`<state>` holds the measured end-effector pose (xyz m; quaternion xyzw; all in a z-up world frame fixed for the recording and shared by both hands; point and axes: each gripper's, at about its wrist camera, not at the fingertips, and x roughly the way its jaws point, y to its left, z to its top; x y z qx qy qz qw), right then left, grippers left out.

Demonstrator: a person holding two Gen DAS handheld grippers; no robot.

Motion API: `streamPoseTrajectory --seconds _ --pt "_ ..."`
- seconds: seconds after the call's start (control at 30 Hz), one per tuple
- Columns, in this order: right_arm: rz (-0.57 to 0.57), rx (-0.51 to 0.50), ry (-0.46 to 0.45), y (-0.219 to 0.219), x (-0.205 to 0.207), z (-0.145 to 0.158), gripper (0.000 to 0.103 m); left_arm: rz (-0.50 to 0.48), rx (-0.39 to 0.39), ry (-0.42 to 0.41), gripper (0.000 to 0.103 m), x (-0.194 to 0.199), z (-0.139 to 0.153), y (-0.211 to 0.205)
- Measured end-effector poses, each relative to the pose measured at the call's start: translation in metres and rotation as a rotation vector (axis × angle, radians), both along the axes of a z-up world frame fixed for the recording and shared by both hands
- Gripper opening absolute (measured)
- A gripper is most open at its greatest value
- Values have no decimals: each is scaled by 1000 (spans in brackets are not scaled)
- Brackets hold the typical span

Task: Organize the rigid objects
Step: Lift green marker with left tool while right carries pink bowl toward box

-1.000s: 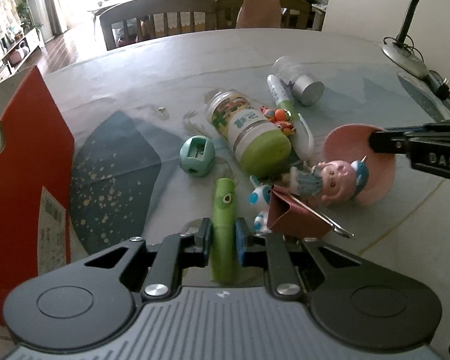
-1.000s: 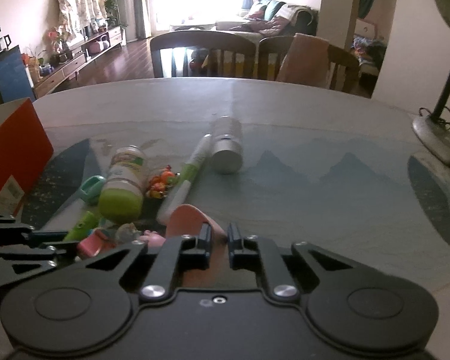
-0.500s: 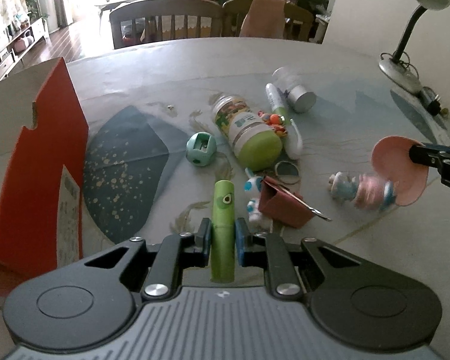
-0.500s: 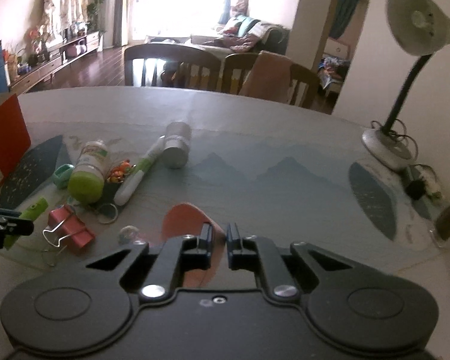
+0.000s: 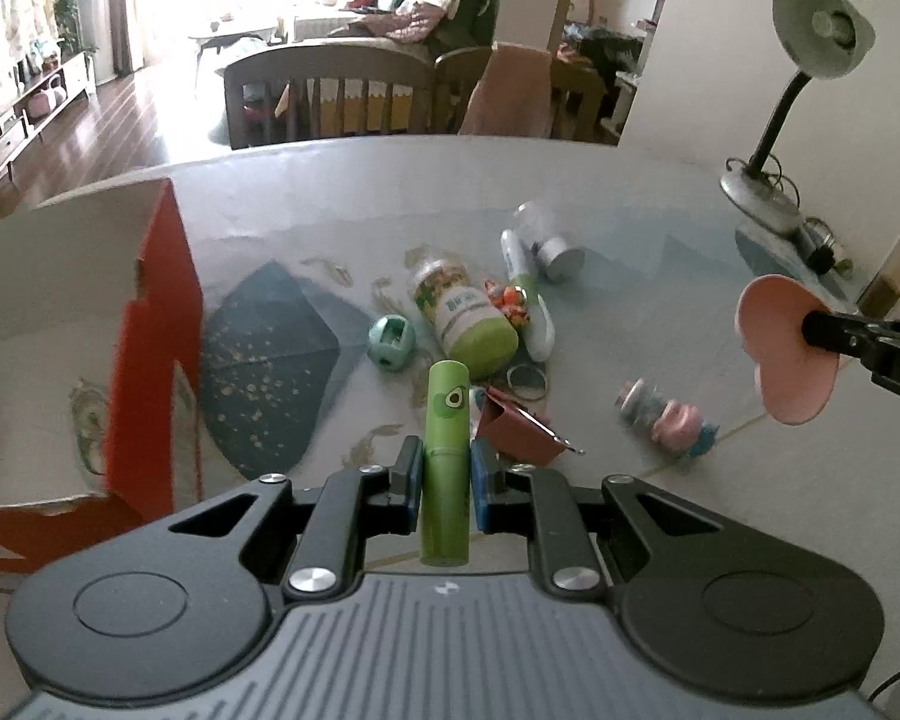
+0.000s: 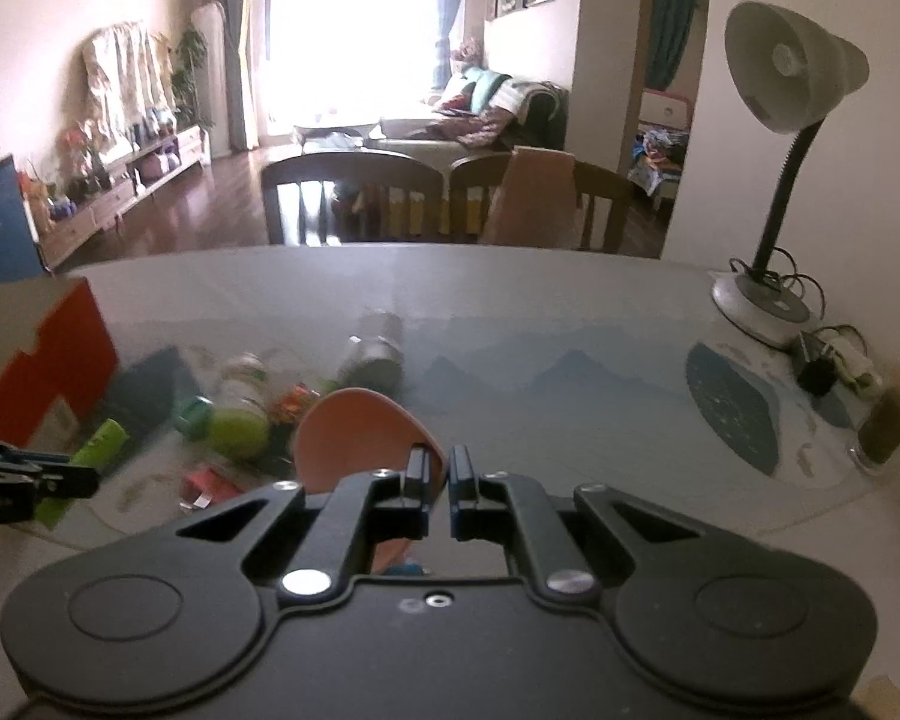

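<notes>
Figurine (image 5: 669, 423) | left view only | hidden behind right tool (image 6: 440, 483)

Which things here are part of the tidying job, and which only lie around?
Job: green tube in left tool; pink disc in right tool; orange box; green-capped bottle; doll.
Around: desk lamp; chairs.

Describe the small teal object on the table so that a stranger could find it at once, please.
Start at the orange box on the table's left side, then look right to the green-capped bottle lying flat. The teal pencil sharpener sits just left of its cap. It is the only round teal piece, with a dark slot in its face.
</notes>
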<state>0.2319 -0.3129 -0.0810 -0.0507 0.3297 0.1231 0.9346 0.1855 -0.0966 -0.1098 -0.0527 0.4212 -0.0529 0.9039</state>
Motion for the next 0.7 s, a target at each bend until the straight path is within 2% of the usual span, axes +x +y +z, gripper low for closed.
streamPoseTrajectory --seconds 0.3,0.7 --pt "69 58 -29 37 -13 30 4 14 -10 -58 16 -19 34 30" --pt "193 86 -59 123 -19 56 4 70 6 -109 16 -31 61 93"
